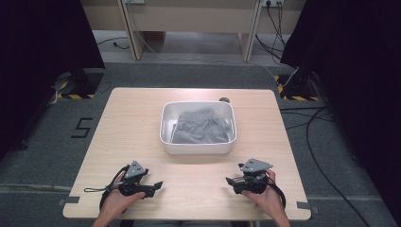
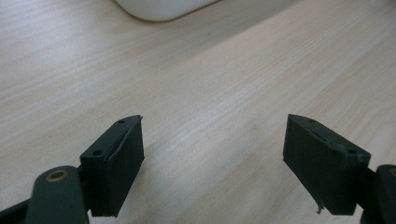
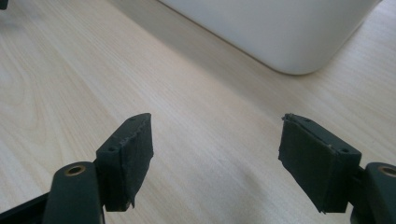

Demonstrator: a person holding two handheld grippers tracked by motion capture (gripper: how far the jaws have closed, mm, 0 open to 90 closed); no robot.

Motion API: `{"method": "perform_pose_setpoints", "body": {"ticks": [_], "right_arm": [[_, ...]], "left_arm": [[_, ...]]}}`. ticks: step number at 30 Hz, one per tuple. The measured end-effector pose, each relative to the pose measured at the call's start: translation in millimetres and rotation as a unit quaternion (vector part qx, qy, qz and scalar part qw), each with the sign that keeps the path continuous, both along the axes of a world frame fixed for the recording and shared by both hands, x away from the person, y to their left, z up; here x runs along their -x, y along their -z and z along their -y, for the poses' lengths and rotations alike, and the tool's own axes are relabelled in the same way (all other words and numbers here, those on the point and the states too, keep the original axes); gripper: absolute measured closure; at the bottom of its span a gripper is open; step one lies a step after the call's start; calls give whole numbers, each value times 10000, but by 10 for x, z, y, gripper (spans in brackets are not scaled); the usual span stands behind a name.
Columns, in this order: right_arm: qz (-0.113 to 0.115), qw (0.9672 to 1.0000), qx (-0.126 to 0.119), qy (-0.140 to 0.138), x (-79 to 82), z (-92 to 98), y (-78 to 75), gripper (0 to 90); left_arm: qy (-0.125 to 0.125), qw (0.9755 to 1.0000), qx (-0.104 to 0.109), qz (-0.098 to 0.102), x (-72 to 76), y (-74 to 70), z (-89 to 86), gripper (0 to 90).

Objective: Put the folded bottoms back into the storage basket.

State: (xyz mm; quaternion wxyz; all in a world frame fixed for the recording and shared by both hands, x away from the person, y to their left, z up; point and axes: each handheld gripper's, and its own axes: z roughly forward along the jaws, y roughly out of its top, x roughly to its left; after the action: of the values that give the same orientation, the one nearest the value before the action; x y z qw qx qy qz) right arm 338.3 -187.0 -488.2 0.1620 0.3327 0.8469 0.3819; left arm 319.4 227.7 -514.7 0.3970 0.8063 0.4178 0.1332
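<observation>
A white rectangular tub (image 1: pixel 198 147) stands in the middle of the wooden table (image 1: pixel 142 113), with a folded grey cloth (image 1: pixel 201 126) lying inside it. My left gripper (image 1: pixel 157 185) rests low over the table near the front left, held by a hand; its jaws point toward the table's middle. In the left gripper view the left gripper (image 2: pixel 212 154) stands open over bare wood, the tub's corner (image 2: pixel 163 8) far ahead. My right gripper (image 1: pixel 230 181) sits near the front right, open; the right gripper view shows the gripper (image 3: pixel 217 154) with the tub's wall (image 3: pixel 280 32) ahead.
A small dark round mark (image 1: pixel 224 100) lies on the table behind the tub. Dark curtains flank the table at both sides. Cables (image 1: pixel 326 142) trail over the grey floor at the right. Bare wood lies between the two grippers and in front of the tub.
</observation>
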Motion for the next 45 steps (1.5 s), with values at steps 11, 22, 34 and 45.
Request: {"method": "perform_pose_setpoints", "body": {"ticks": [11,22,34,45], "right_arm": [[-120,9998,159,-49,45,-58,121,263],[-263,9992,312,-14,111,-67,225,241],[-250,9995,151,147,183,-60,287,143],[-268,9993,143,198,290,-51,290,130]], "left_arm": [[-50,10000,-36,65,99,62,-28,186],[-41,9991,-366,221,224,84,-9,140],[-57,9989,-224,415,386,136,-46,110],[-205,9983,-137,529,497,166,-42,111]]}}
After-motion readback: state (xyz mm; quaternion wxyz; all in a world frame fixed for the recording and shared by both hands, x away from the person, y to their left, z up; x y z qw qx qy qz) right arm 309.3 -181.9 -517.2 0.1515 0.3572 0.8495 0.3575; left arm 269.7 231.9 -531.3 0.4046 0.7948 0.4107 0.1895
